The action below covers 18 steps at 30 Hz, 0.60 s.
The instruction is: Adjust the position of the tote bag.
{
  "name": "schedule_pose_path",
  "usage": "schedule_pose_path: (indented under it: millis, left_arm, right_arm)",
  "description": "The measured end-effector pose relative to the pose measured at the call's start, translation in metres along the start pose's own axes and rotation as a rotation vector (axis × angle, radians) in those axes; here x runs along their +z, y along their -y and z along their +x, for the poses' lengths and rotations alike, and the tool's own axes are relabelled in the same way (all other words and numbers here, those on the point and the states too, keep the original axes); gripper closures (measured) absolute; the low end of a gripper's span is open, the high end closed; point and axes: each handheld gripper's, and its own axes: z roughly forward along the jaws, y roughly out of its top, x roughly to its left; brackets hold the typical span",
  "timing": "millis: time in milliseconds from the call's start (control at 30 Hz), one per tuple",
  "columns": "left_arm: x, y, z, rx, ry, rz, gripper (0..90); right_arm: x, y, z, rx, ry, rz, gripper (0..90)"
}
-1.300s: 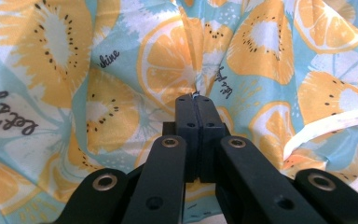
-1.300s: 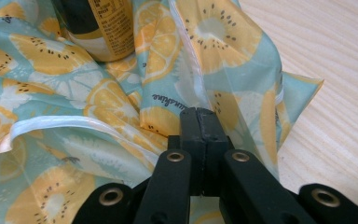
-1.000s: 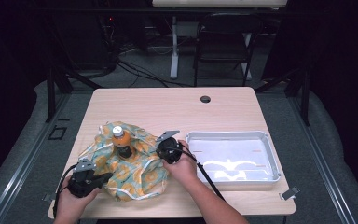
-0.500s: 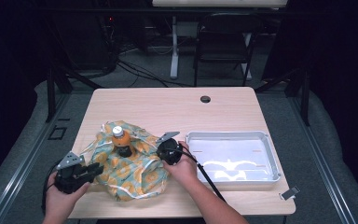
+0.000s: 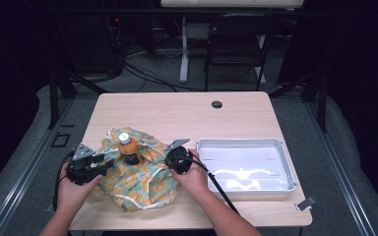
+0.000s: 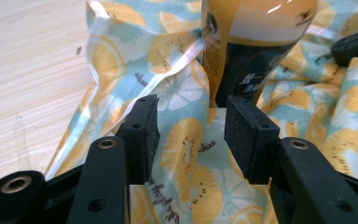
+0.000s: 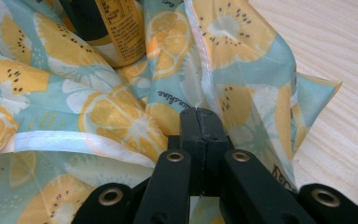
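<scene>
The left tongs [image 5: 100, 162] are drawing back toward the bench's left edge, their jaws having just been opening; they are now standing wide, nothing between the pads. The right tongs [image 7: 199, 122] are staying pinched shut on the citrus-print bag [image 5: 142, 179]. The bottle [image 5: 127, 146] is standing upright amid the bag's folds, apparently freed for uncovering.

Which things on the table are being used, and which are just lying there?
Being used:
- cloth, pinched by the shut right gripper
- bottle, standing on the cloth
- left gripper, jaws just opened, nothing held

Just lying there:
- tray, beside the cloth
- small clip at the table's edge
</scene>
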Motion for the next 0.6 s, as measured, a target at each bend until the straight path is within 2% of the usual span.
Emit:
schedule_pose_path:
  millis: [67, 133, 300, 500, 600]
  left_arm:
    - [0.004, 0.0, -0.002, 0.017, -0.019, -0.001, 51.3]
    - [0.007, 0.0, -0.002, 0.0, -0.012, -0.009, 49.3]
    - [0.013, -0.002, -0.005, 0.017, -0.023, -0.003, 48.3]
    - [0.02, -0.002, -0.004, 0.032, -0.1, 0.017, 50.6]
    - [0.023, -0.003, -0.004, 0.011, -0.085, 0.025, 50.9]
  right_arm:
    - [0.0, 0.0, 0.0, 0.0, 0.0, -0.002, 90.0]
    - [0.0, 0.0, 0.0, -0.002, -0.001, -0.002, 90.0]
    - [-0.001, 0.0, 0.0, -0.002, 0.0, 0.002, 90.0]
    - [0.0, 0.0, 0.0, 0.003, 0.001, 0.004, 90.0]
    - [0.0, 0.0, -0.001, 0.002, -0.001, 0.002, 90.0]
